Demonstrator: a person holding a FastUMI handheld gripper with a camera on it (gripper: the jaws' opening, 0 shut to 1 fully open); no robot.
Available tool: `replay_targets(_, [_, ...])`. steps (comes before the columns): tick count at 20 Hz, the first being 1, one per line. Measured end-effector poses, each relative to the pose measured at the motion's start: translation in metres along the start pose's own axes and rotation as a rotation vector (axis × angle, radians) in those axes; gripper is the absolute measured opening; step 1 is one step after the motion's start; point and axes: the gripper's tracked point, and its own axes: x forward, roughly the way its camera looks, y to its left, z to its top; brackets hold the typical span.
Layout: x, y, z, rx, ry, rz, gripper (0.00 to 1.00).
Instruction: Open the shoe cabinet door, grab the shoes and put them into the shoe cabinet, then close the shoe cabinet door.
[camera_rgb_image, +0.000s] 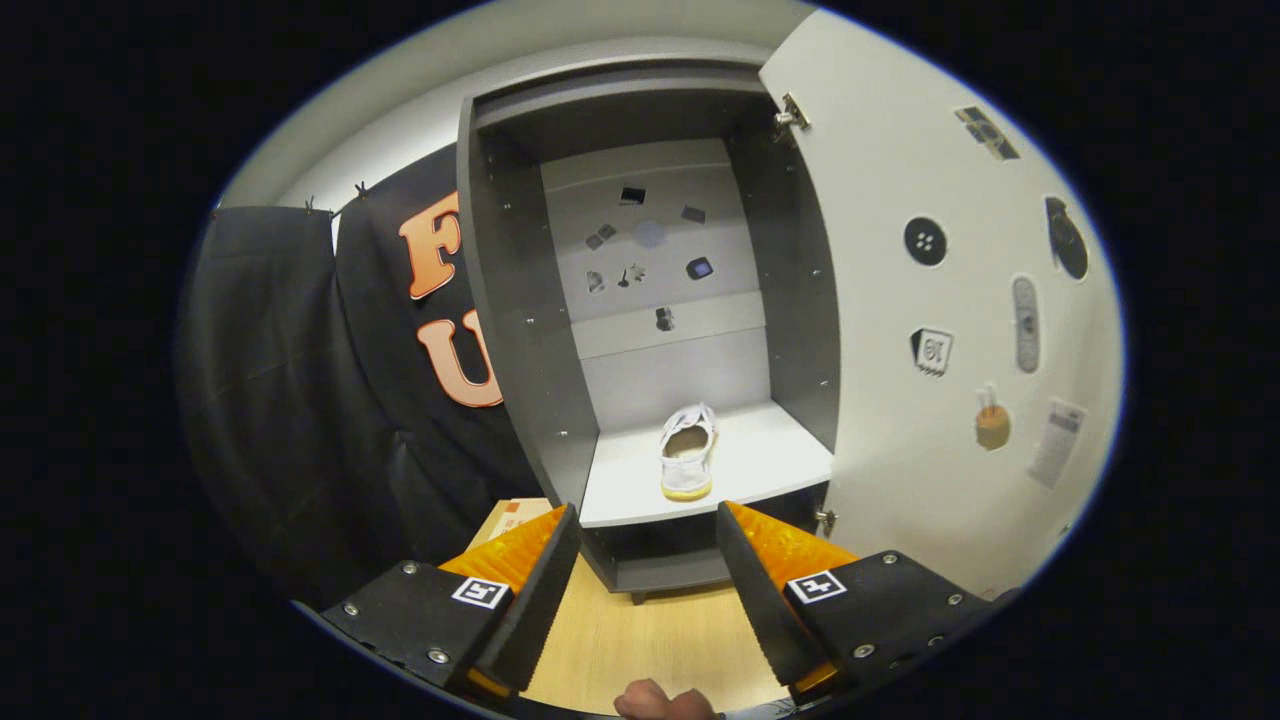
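Gripper view: the gripper (648, 545) was held with its fingers spread apart and nothing between them. The shoe (688, 452) was seen at twelve o'clock beyond the fingers, resting on the shelf (770, 460) of the shoe cabinet (510, 330). The door (900, 400) stood swung wide at two o'clock. Closing was judged the step in hand; the door's free edge would best be pushed steadily, kept clear of the hinge (792, 115).
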Motion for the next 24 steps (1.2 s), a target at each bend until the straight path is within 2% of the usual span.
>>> replay_targets(4, [-0.048, -0.027, 0.022, 0.019, -0.049, -0.006, 0.89])
replay_targets(6, [-0.07, -0.041, 0.029, 0.013, -0.069, 0.018, 0.9])
replay_targets(9, [-0.1, -0.062, 0.039, 0.021, -0.086, 0.09, 0.93])
replay_targets(13, [-0.15, -0.097, 0.04, 0.009, -0.065, 0.239, 0.94])
replay_targets(17, [-0.172, -0.169, 0.032, -0.019, -0.05, 0.233, 0.94])
replay_targets(18, [-0.175, -0.18, 0.027, -0.013, -0.035, 0.259, 0.94])
replay_targets(20, [-0.179, -0.211, 0.021, -0.012, -0.019, 0.253, 0.92])
replay_targets(24, [-0.169, -0.269, 0.03, 0.024, -0.047, 0.213, 0.95])
